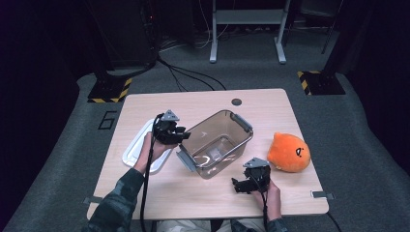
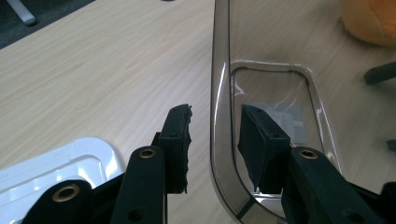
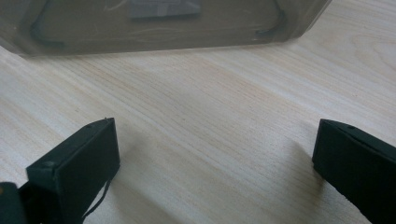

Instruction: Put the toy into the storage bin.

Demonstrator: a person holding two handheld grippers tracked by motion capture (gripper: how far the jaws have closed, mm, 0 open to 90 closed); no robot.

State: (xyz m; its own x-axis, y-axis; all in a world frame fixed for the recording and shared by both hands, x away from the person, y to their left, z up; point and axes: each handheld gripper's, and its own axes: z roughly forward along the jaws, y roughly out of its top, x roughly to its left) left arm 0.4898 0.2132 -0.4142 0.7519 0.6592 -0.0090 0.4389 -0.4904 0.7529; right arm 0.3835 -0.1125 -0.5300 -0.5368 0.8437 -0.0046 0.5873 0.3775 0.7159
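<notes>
1. Left gripper (image 1: 180, 137), centre-left of the high view: held in a hand that enters from the lower left, jaws pointing right toward the transparent smoky-brown plastic bin (image 1: 217, 143) at the middle of the light wooden table (image 1: 145, 193).
2. The left gripper view shows the jaws astride the bin's rim (image 2: 219, 93), one pad outside the wall, one inside. A narrow gap is visible between the outer pad and the wall; whether the inner pad presses cannot be told. The jaws are not yet clamped.
3. Right gripper (image 1: 240, 185), lower centre of the high view: held low near the table's near edge, just below the bin, jaws pointing left.
4. The right gripper view shows its jaws wide apart over bare wood, nothing between them, the bin wall (image 3: 163, 28) across the top of frame.
5. The high view alone shows a round orange plush toy (image 1: 289, 152) at right and a white plastic lid (image 1: 135, 147) lying flat under the left hand.
</notes>
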